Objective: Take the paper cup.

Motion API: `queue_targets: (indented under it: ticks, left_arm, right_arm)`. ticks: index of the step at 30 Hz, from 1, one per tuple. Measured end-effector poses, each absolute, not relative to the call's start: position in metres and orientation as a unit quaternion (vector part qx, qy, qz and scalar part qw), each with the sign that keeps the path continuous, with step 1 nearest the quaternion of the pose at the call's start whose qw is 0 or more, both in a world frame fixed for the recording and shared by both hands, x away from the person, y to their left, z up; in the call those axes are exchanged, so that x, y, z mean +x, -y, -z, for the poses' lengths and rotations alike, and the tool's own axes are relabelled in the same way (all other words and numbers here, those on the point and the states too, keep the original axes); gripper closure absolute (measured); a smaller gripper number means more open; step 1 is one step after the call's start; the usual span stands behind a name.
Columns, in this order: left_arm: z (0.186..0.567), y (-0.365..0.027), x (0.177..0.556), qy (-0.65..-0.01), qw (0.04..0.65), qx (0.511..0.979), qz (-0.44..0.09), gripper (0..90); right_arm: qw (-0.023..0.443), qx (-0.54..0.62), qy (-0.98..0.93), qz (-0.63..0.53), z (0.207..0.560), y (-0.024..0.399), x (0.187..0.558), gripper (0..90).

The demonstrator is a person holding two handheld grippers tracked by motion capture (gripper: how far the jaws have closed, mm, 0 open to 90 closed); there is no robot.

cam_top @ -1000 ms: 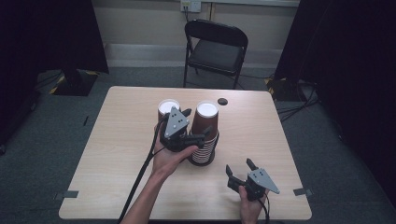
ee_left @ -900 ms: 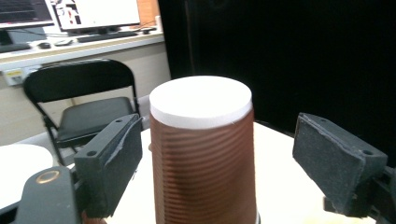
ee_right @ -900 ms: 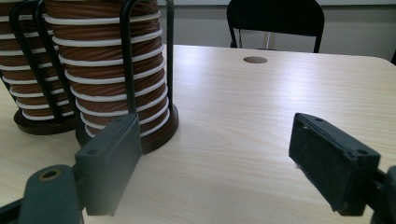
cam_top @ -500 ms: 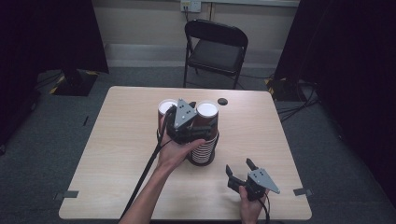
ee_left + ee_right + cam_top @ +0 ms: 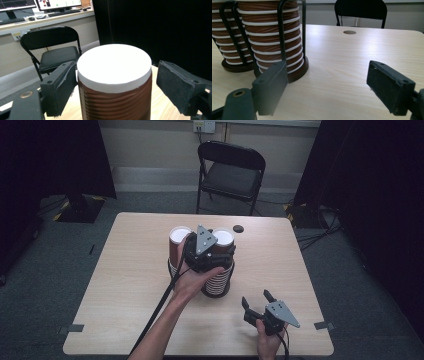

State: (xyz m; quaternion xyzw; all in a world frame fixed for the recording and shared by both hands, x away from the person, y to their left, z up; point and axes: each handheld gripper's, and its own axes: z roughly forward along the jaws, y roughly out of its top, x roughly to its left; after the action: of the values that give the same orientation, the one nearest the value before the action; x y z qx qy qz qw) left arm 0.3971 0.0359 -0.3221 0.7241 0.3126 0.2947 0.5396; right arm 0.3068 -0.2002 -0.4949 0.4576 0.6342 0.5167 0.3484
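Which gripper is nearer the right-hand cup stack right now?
Left. The left gripper sits over the right-hand cup stack, jaws either side of its top cup. The right gripper rests apart, toward the table's near edge.

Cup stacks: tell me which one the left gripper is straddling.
The right-hand stack in the high view, nearer the right gripper. The left gripper has its top cup between its jaws; the other stack stands beside it.

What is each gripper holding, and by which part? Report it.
Nothing is held. The left gripper straddles the top brown cup, jaws open; the right gripper is empty.
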Motion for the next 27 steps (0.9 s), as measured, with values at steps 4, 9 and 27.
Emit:
queue_targets:
  ticks: [4,9,27]
  left_arm:
    - [0.3226,-0.0326,0.3978,-0.310,0.531,0.730,-0.298,15.7]
    - [0.3265,-0.0284,0.4002,-0.315,0.521,0.733,-0.302,15.8]
    - [0.3263,-0.0264,0.4052,-0.332,0.510,0.737,-0.294,21.1]
  right_arm:
    - [0.348,0.457,-0.634,-0.517,0.4949,0.2002,0.3068,16.4]
    - [0.348,0.457,-0.634,-0.517,0.4949,0.2002,0.3068,16.3]
    - [0.349,0.455,-0.633,-0.520,0.4951,0.2011,0.3062,16.3]
